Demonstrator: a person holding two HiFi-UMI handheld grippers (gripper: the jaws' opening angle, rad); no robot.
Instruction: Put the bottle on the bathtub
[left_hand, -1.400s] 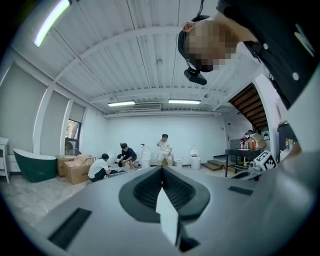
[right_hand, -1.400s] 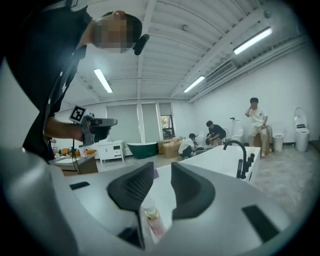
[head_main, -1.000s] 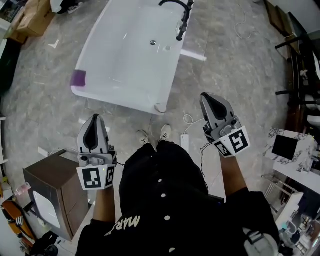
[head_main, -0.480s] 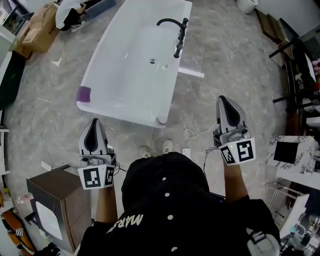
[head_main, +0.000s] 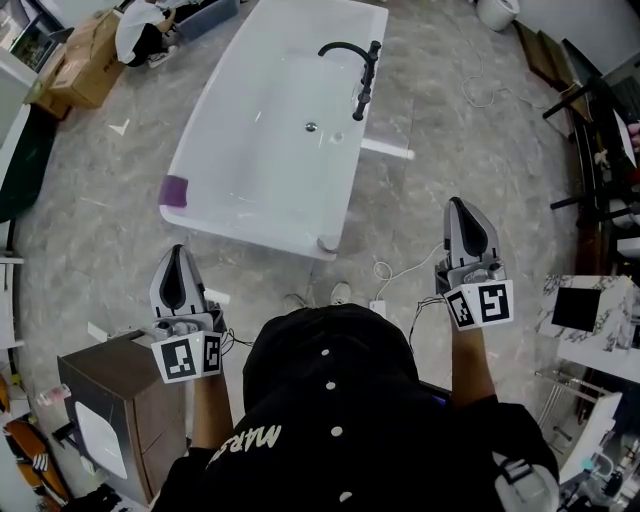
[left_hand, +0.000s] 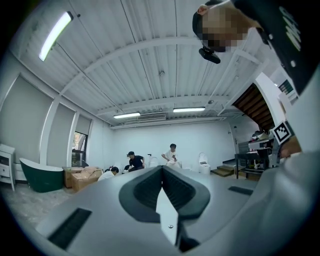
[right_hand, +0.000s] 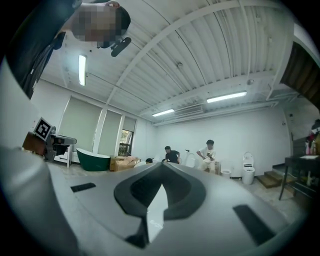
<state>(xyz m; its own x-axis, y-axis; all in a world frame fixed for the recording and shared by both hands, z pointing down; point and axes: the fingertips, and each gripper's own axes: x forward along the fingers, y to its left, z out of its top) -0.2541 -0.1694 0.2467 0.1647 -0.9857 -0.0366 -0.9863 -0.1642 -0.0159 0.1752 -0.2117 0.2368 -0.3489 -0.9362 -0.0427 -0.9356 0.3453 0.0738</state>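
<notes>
Left gripper (head_main: 177, 258) and right gripper (head_main: 462, 210) have their fingers pressed together on nothing, level and well short of the bathtub (head_main: 250, 226), on whose near corner rim stands what appears to be the bottle (head_main: 327, 243), so placed that a nudge could tip it off.

Black shirt (head_main: 330, 430), white buttons (head_main: 324, 353); grey left tongs (head_main: 176, 254), right tongs (head_main: 459, 206)
</notes>
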